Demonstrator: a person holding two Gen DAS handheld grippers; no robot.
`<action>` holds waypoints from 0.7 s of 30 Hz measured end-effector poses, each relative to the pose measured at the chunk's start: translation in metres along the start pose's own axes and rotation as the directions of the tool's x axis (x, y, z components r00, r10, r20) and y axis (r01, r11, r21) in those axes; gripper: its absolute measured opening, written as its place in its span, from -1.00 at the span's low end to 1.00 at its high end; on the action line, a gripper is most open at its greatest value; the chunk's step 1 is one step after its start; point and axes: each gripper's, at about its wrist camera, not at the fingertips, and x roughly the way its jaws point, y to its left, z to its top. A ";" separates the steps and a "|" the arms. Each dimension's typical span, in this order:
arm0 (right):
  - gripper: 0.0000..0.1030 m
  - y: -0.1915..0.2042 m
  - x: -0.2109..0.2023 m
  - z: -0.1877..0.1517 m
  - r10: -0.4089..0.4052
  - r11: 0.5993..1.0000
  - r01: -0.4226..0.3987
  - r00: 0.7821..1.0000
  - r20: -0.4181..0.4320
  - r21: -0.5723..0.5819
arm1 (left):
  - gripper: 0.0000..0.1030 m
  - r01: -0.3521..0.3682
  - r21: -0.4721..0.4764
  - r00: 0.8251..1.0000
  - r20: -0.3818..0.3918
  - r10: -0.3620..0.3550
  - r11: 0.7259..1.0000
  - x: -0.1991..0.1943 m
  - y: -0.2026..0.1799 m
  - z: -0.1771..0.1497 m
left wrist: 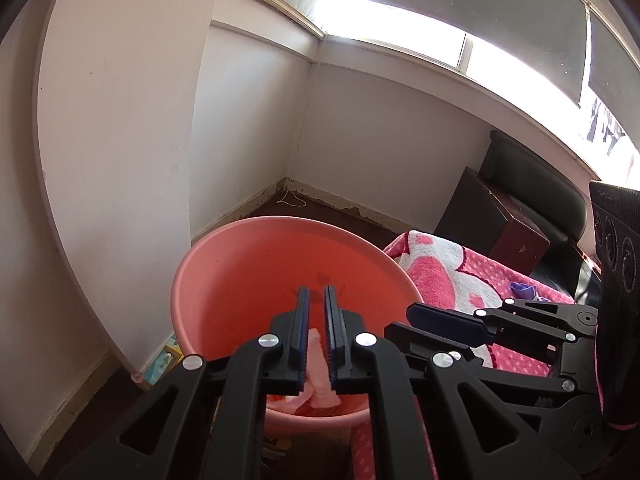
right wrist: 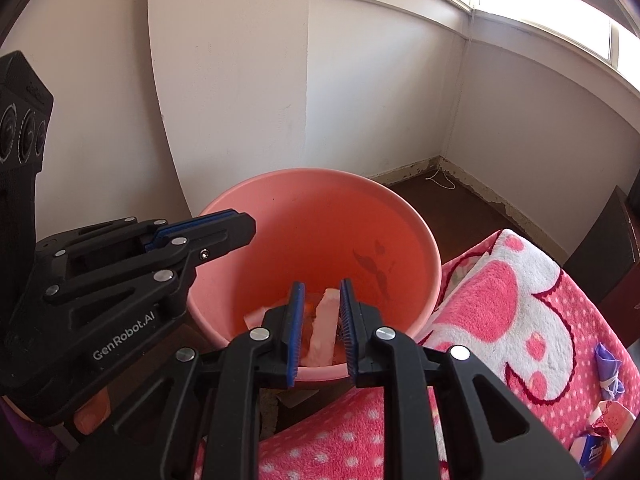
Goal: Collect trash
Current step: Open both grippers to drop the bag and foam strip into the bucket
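Left wrist view: round salmon-pink plastic basin (left wrist: 240,272) on a dark floor in a corner of white walls, just beside a pink fleece blanket with white pattern and white dots (left wrist: 448,280)
Left claw (left wrist: 316,292): hanging above the inside of the basin and pointing down into it; blue ribbed pads apart by only a narrow slit, holding nothing
Trash in basin: crumpled pale pink-white paper pieces (left wrist: 318,364) lying at the bottom, seen through the slit of the left claw, below the pads and not touched by them
Right claw (right wrist: 322,286): also above the basin, over its nearer rim, close beside the left claw without touching it; pads a little apart, slightly wider than on the left, nothing gripped; pale strip of paper visible in the gap but lying lower, inside the basin
Trash on blanket: small purple crumpled wrapper (right wrist: 608,368) lying on the blanket, well apart from the basin; near it a white, orange and blue packet (right wrist: 592,448) at the lower right edge, partly cut off
Background: dark brown box (left wrist: 492,216) by the wall behind the blanket, bright window (left wrist: 400,12) above, thin white string (left wrist: 292,200) on the floor in the corner
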 end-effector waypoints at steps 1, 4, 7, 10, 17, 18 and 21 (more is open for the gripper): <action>-0.64 0.000 0.000 0.000 0.003 1.000 -0.003 1.000 -0.002 0.001 | -0.73 0.002 -0.004 1.000 -0.002 -0.002 1.000 0.000 0.000 0.000; -0.28 0.000 -0.002 0.000 0.014 1.000 -0.014 1.000 0.002 0.009 | -0.38 -0.007 -0.014 1.000 0.002 0.007 1.000 -0.002 0.000 0.001; -0.20 -0.001 -0.006 -0.001 0.021 1.000 -0.021 1.000 0.012 0.014 | -0.34 -0.007 -0.021 1.000 0.014 0.007 1.000 -0.004 0.000 0.003; -0.20 -0.003 -0.010 -0.003 0.025 0.999 -0.025 0.999 0.021 0.020 | -0.25 -0.006 -0.025 1.000 0.020 0.006 1.000 -0.007 0.000 0.005; -0.20 -0.013 -0.029 -0.007 0.031 0.998 -0.035 0.998 0.058 0.056 | -0.21 -0.001 -0.022 0.999 0.037 0.002 1.000 -0.016 -0.005 0.009; -0.20 -0.015 -0.033 -0.008 0.030 0.997 -0.035 0.997 0.067 0.065 | -0.21 0.001 -0.022 0.999 0.042 0.000 1.000 -0.018 -0.006 0.010; -0.20 -0.024 -0.044 -0.012 0.027 0.995 -0.035 0.995 0.094 0.091 | -0.21 0.006 -0.021 0.998 0.055 -0.004 1.000 -0.022 -0.011 0.013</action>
